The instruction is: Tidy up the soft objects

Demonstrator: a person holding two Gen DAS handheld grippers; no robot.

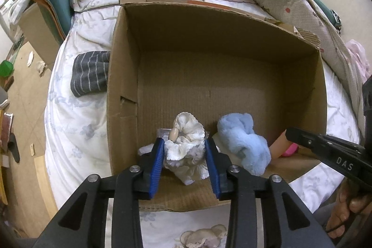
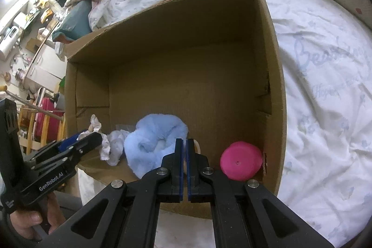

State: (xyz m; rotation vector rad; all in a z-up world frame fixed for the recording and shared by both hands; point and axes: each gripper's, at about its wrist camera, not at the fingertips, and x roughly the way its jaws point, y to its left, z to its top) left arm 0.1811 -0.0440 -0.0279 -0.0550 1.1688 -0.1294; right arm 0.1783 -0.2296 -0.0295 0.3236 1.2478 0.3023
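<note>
Cardboard box [image 1: 130, 22] on the bed holds, at lower centre, a white frilly cloth [image 1: 186, 148] between the left gripper [image 1: 184, 150]'s narrowly parted pads, a blue plush [image 1: 244, 143] beside it. Lower right, the right gripper [image 2: 184, 155] is closed, empty. Lace could snag a pad and lift out again.

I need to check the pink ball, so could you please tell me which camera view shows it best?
The right wrist view: the pink ball sits whole in the box's near corner. The left wrist view shows only a sliver behind the right gripper.
</note>
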